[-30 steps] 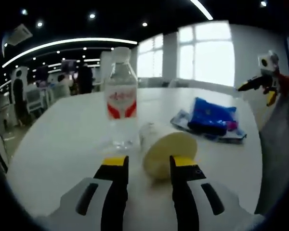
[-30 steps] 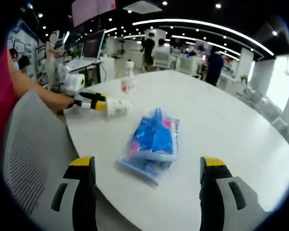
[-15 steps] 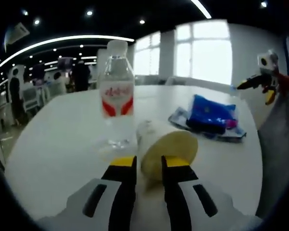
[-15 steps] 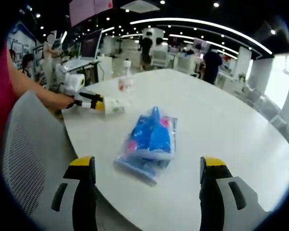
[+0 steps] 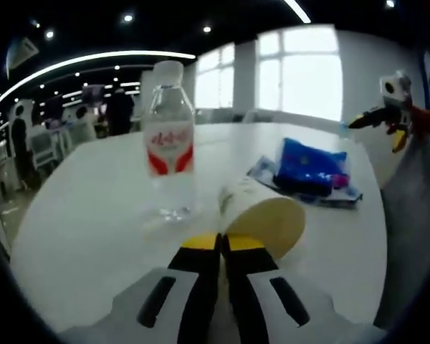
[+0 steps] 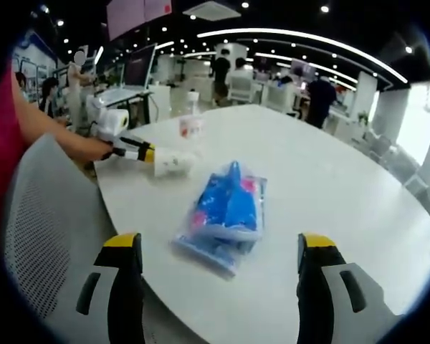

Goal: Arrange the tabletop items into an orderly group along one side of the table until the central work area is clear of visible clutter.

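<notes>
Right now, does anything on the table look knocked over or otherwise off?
Yes: the paper cup lies on its side beside the upright water bottle, its open mouth facing the left tongs, which look shut on its rim. The blue snack bag lies flat; nothing spilled.

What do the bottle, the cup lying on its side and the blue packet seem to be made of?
The bottle looks like clear, glossy plastic: the room shows through it, and it has a white cap. The cup seems matte white paper, cream inside, though thin plastic is possible. The blue packet appears to be blue contents in a transparent, shiny film wrapper with crinkled edges.
</notes>
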Demonstrator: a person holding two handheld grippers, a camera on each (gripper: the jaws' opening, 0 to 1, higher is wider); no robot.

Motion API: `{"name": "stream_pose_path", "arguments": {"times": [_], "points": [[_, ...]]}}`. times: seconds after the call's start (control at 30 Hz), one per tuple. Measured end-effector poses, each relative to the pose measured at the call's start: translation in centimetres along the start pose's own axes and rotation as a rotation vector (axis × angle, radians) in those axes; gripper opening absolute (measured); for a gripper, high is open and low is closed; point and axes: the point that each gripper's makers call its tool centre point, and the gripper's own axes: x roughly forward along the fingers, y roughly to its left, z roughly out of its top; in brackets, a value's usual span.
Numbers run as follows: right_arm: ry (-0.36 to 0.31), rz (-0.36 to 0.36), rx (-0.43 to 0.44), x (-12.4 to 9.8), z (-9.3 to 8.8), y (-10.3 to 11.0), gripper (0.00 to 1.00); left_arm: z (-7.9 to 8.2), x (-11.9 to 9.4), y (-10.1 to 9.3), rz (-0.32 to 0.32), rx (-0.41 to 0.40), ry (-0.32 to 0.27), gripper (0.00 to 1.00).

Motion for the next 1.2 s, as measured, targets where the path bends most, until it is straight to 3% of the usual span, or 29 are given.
{"name": "stream_pose_path", "arguments": {"times": [0.37, 0.7, 0.9, 1.2], "points": [[-0.012, 0.021, -0.024, 0.4, 0.3, 0.1, 0.88, 1.6, -0.3, -1.5, -0.054, 0.056, 0.045, 0.0], [-0.033, 0.039, -0.045, 0.8, 0.8, 0.0, 0.88, 4.4, -0.7, -3.8, -0.153, 0.175, 0.117, 0.0], [-0.044, 0.05, -0.067, 0.8, 1.2, 0.0, 0.88, 6.4, -0.7, -5.2, -0.204, 0.204, 0.172, 0.0], [-0.069, 0.078, -0.12, 1.4, 2.7, 0.7, 0.88, 10.3, -0.4, -9.1, -0.332, 0.313, 0.258, 0.0]]}}
